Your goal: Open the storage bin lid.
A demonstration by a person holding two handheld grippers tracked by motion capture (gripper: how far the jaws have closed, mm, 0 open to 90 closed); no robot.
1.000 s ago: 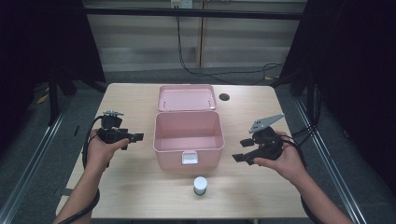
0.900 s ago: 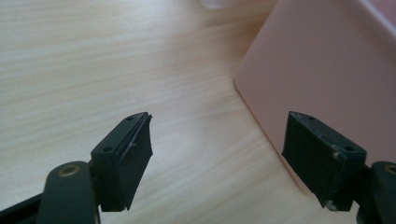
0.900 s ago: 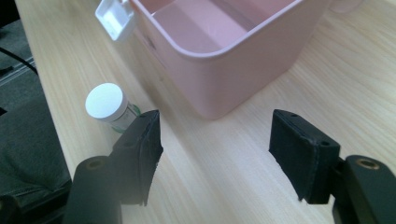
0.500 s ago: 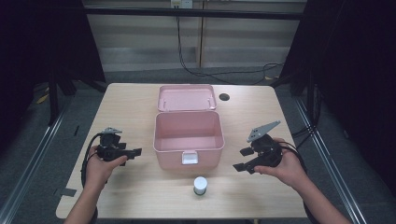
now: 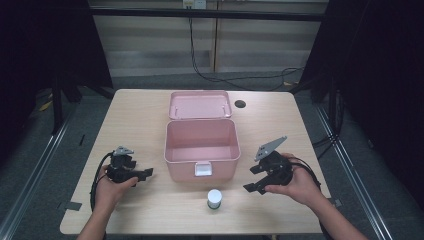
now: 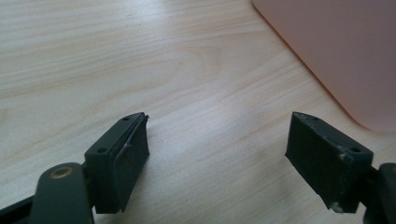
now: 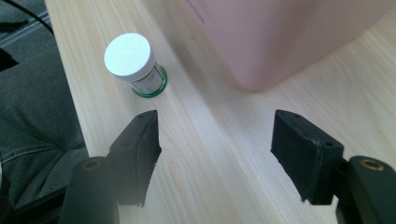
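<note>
Pale wooden table (image 5: 140, 115) in a dark room. Left black gripper (image 5: 141, 173) low by the box, jaws wide apart, nothing held. Pink plastic box (image 5: 202, 150) in the middle, lid back, nothing inside. Small white-capped jar (image 5: 214, 198) just in front, untouched. Right black gripper (image 5: 256, 179) beside it, spread, nothing held. Probably nothing done yet.

Desk (image 5: 140, 120): you have pale wood grain in front of you, with a small dark round hole (image 5: 240, 104) near its far edge.
Pink box (image 5: 201, 148): it sits mid-desk, open, its lid (image 5: 200, 105) lying back flat behind it.
White-capped jar (image 5: 214, 198): it stands upright just in front of the box, near your edge, apart from it.
Cables (image 5: 235, 80): they trail across the floor beyond the desk.
</note>
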